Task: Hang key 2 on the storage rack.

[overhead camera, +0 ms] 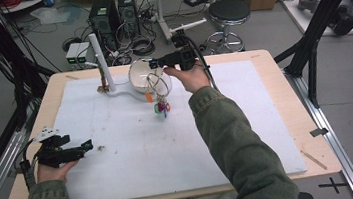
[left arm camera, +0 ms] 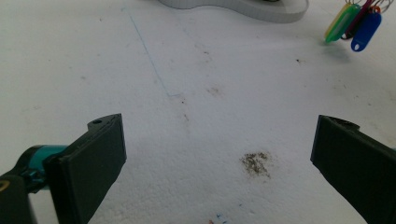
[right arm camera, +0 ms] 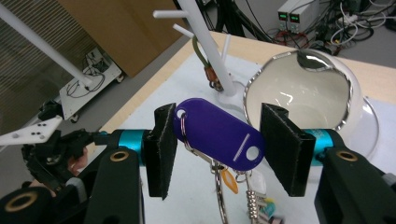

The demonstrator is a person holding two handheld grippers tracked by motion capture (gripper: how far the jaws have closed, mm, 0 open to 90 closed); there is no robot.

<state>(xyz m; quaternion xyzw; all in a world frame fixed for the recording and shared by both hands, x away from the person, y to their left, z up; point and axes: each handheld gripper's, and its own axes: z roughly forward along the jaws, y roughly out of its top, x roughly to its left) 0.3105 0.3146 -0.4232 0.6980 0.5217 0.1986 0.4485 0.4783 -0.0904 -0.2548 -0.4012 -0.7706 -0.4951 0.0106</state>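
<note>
Right tool (right arm camera: 217,149) grips purple key tag (right arm camera: 217,135) w/ key bunch (overhead camera: 161,106) hanging under, above tabletop (overhead camera: 277,118) near white bowl (right arm camera: 303,98). Left tool (left arm camera: 217,158) is open, nothing btw its jaws.

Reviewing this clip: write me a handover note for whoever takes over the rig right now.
Right gripper: shut on the purple key tag, with the key bunch dangling below on its rings, lifted off the white mat beside the white bowl.
Left gripper: jaws open, nothing between them, low over the mat's near left.
White peg stand: upright behind the bowl; a loop with a clasp hangs at its base.
Done: bunch picked up.
Left: probably hang it on a peg or set it in the bowl; which one I cannot tell.
</note>
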